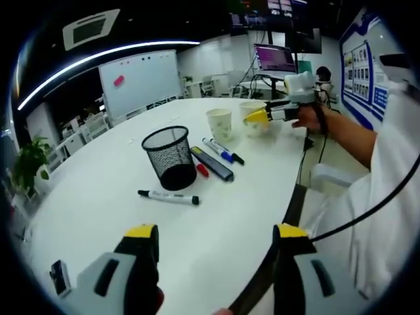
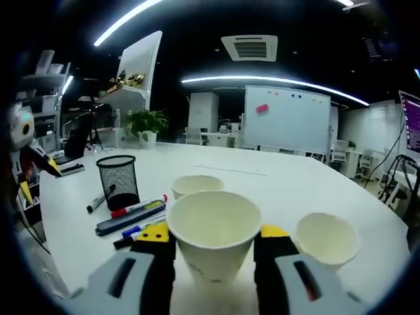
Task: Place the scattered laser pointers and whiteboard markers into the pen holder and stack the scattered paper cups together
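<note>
Paper cup (image 2: 214, 241): upright, mouth up, clasped between the jaws of the right gripper (image 2: 213, 244), over the table (image 2: 275, 180) near its edge. Two more cups (image 2: 195, 186) stand just beyond and beside; nearest target for stacking. Left gripper (image 1: 213, 239): jaws spread, empty, well apart from the cups.

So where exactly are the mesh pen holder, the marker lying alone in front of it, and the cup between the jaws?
Mesh pen holder (image 1: 170, 157), left gripper view, on its side wall.
Lone black marker (image 1: 168, 196), left gripper view, mid-barrel.
Paper cup (image 2: 213, 252), right gripper view, on its front wall below the rim.
</note>
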Tool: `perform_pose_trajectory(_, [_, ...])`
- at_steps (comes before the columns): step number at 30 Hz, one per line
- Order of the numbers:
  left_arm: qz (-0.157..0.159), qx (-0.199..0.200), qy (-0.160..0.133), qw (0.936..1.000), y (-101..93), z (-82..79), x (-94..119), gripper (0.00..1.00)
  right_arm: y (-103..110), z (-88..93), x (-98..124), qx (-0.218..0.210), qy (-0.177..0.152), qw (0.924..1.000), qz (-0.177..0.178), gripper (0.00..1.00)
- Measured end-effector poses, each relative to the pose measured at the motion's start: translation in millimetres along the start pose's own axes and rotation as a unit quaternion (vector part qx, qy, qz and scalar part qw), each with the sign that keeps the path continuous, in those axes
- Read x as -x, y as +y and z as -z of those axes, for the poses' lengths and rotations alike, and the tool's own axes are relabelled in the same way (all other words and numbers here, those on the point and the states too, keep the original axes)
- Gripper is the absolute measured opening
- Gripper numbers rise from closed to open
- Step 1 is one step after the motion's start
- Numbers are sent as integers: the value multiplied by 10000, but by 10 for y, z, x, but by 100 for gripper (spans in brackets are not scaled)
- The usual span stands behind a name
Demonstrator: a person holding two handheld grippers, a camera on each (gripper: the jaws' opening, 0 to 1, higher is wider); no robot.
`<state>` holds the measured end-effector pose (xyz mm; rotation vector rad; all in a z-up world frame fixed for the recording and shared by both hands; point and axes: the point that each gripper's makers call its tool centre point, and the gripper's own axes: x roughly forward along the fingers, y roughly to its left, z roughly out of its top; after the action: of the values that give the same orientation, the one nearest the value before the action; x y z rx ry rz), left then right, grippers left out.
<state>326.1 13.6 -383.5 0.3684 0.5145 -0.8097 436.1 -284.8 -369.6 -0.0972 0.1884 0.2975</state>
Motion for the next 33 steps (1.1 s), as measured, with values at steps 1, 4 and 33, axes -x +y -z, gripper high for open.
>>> perform_pose_trajectory(1, [1,-2,4,10000,1,4,-1,71,6,-29,9,11,-41,10000,1,48])
perform_pose_trajectory(4, [26,-11,31,10000,-3,12,-3,71,-5,-99,12,65,-132,9999,10,48])
perform_pose_trajectory(33, [64,-47,-41,10000,-17,-33,-33,71,-5,-277,100,124,-317,9994,91,48])
